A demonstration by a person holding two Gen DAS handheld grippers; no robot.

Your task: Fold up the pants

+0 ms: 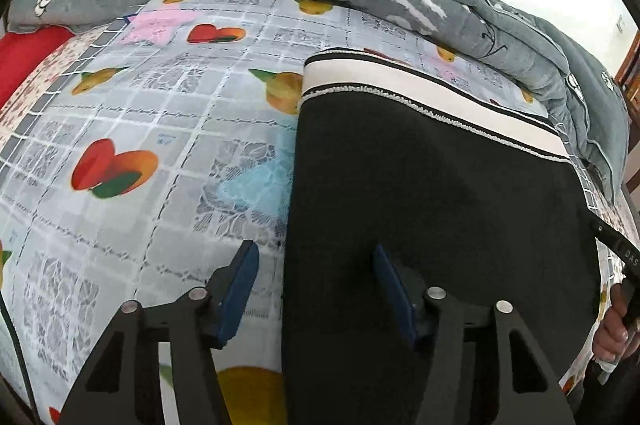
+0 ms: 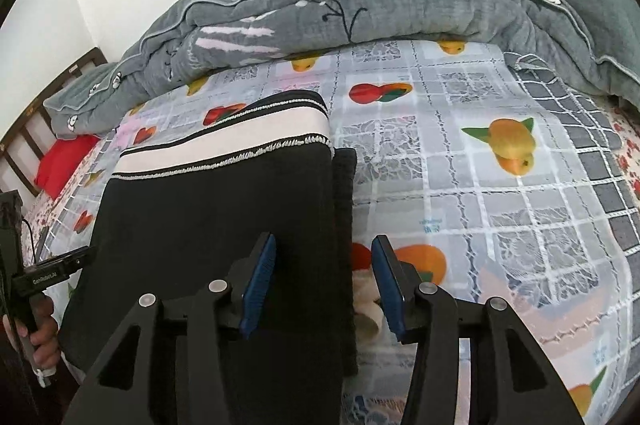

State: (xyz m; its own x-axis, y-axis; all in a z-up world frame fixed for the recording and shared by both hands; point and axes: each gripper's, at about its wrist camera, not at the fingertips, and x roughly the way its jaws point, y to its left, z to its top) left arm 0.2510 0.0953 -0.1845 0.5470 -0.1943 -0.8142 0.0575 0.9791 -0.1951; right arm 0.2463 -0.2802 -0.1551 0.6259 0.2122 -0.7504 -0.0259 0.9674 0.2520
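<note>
Black pants (image 1: 432, 209) with a white, black-striped waistband (image 1: 400, 81) lie flat on the bed, waistband toward the grey quilt. My left gripper (image 1: 316, 265) is open, its jaws straddling the pants' left edge just above the cloth. In the right wrist view the pants (image 2: 208, 209) lie left of centre with a second black layer (image 2: 344, 193) showing along their right edge. My right gripper (image 2: 324, 265) is open over that right edge, holding nothing.
The bed sheet (image 1: 140, 129) has a fruit-and-grid print. A bunched grey quilt (image 2: 360, 1) lies along the far side. A red pillow (image 2: 64, 161) and a wooden headboard (image 2: 28, 129) are at the left. A cream cloth piece (image 2: 366, 309) lies between the right gripper's jaws.
</note>
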